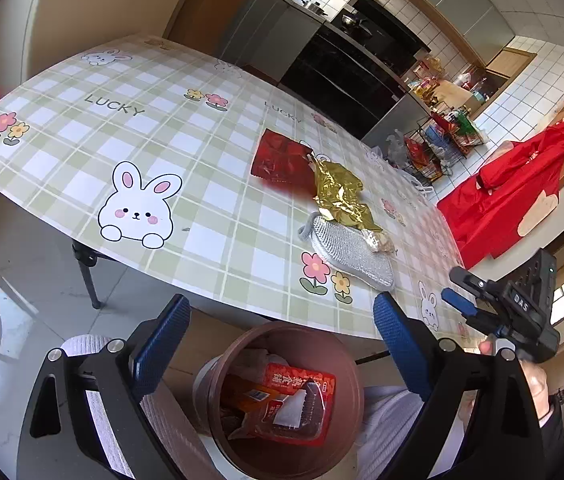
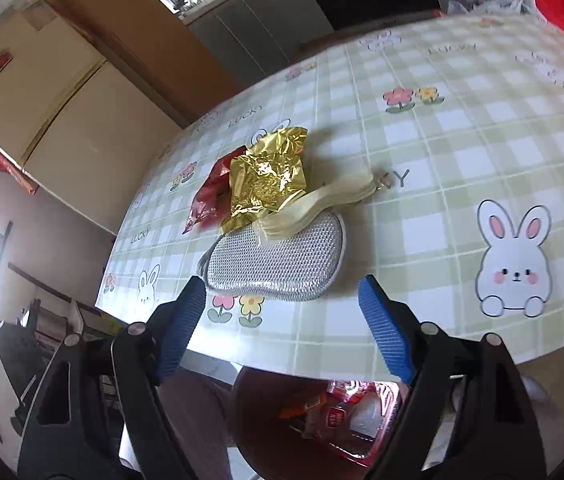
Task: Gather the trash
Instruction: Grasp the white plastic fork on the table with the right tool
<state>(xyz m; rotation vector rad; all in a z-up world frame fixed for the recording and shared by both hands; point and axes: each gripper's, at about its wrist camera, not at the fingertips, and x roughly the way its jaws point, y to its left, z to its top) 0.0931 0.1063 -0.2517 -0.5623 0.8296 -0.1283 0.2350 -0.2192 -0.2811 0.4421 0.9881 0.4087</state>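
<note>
Gold wrapper (image 2: 268, 178) beyond open right gripper (image 2: 282, 320)

On the bench (image 1: 82, 128) lie four loose things: one red foil wrapper (image 1: 282, 158), one crumpled gold foil wrapper (image 1: 341, 196), one silver mesh scouring pad (image 1: 351, 254) and one pale yellowish strip of peel or wrapper (image 2: 321, 204) resting across the pad. One brown trash bin (image 1: 345, 364) stands below the bench edge; it holds at least two wrappers, one red packet (image 1: 301, 400) and one orange packet (image 1: 242, 396), with further scraps too jumbled to count. Two hand-held grippers show: left hand-held gripper (image 1: 282, 352) and right hand-held gripper (image 2: 282, 328).
</note>
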